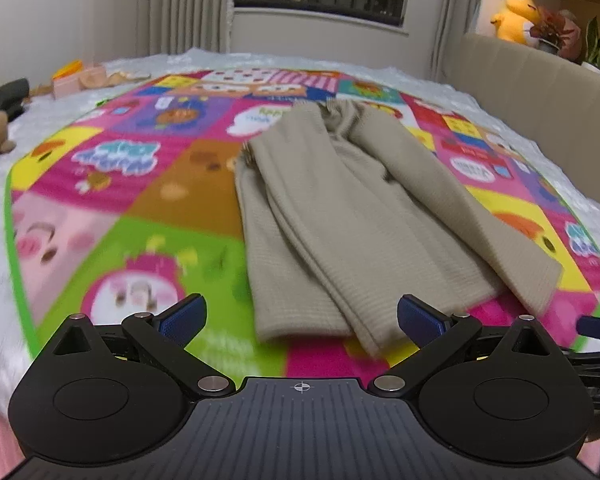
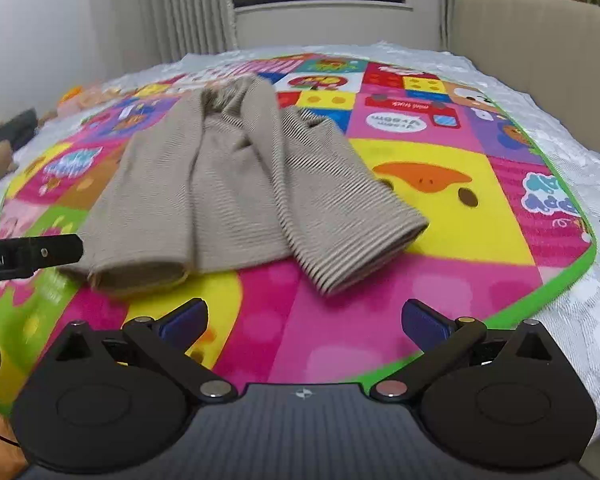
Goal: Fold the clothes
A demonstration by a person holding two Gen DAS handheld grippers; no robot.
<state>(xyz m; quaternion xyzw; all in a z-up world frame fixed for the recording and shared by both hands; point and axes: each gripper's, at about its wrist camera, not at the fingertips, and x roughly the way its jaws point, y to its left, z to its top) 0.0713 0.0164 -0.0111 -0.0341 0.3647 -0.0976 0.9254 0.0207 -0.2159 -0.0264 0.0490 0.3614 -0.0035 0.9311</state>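
your beige sweater (image 1: 340,216) lies flat near the middle of the colourful play mat (image 1: 112,184), long way running from the near edge toward the window, both side panels turned in over the body so it reads as a narrow strip; one sleeve (image 2: 340,216) angles off to the sweater's right, cuff resting on the mat's yellow duck square. looks like the lengthwise fold is in, the cross fold isn't. your left gripper (image 1: 302,318) hovers just short of the sweater's near hem, jaws spread wide, holding nothing. your right gripper (image 2: 304,320) hangs over bare mat just near of the sleeve cuff, equally wide, empty. both are likely lined up on the near end for a grab.
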